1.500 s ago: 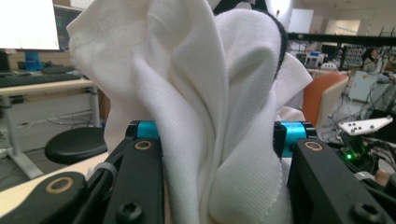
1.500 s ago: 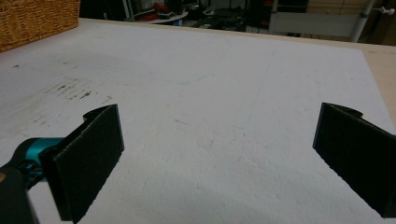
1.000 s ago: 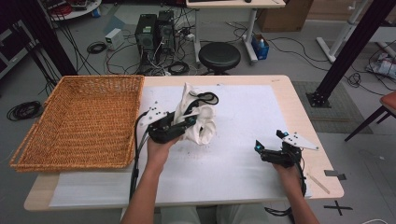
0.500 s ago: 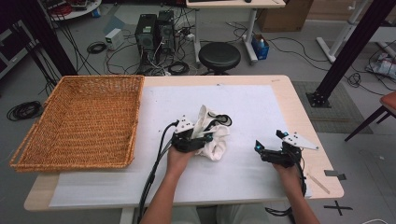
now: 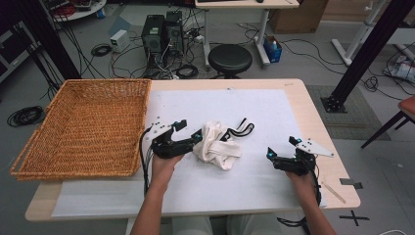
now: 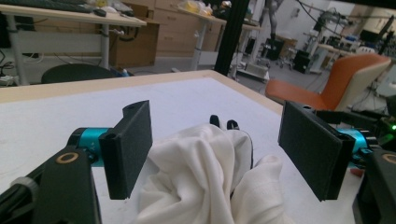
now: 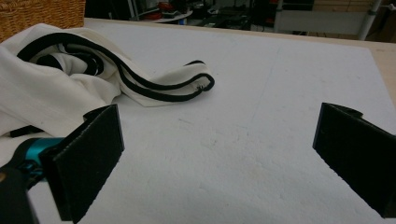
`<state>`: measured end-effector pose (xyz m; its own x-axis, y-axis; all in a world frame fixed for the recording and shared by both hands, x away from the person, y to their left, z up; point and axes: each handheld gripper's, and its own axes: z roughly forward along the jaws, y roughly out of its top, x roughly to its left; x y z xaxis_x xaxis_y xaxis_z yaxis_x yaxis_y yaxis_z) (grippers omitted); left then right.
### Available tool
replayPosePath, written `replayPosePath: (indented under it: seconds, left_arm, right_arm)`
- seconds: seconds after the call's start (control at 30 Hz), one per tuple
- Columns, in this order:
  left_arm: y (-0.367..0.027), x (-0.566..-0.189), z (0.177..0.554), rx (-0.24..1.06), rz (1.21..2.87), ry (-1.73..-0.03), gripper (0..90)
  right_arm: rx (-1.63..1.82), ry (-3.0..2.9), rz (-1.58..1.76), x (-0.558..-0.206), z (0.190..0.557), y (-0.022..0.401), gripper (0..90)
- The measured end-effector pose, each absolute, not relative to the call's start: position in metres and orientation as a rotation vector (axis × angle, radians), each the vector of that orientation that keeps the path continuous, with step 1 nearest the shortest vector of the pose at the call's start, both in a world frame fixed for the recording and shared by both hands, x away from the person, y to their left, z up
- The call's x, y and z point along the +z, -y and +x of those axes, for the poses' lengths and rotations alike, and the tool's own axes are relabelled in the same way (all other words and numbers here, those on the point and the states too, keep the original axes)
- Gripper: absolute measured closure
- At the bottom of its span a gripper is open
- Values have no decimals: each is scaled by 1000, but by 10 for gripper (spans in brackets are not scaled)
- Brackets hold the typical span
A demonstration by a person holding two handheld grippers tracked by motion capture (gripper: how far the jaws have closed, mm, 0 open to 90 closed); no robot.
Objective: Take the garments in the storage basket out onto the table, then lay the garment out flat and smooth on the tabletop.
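Both of your grippers stood spread: the left gripper [image 5: 193, 138] had just been opening, its jaws wide around the crumpled white garment [image 5: 218, 146] without pressing it, mid-table [image 5: 264, 105] beside the wicker basket [image 5: 88, 127]; your right gripper [image 5: 270, 154] held nothing, apart.

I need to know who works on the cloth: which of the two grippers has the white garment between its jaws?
The left gripper: the white garment lies between its open jaws. The right gripper stands apart over bare mat.
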<state>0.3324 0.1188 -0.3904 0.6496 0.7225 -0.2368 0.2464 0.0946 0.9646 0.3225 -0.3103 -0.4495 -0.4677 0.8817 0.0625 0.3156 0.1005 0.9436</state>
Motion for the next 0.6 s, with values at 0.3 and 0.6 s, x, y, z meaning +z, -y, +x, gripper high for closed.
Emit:
replayPosePath:
  seconds: [0.3,0.6]
  left_arm:
    - [-132,-391,325,437,1454,-876,261]
    - [-127,-385,336,426,1456,-854,262]
  right_arm:
    - [1371,-1847,1158,-449,322,310,10]
    - [1378,-1836,1170,-449,322,311,10]
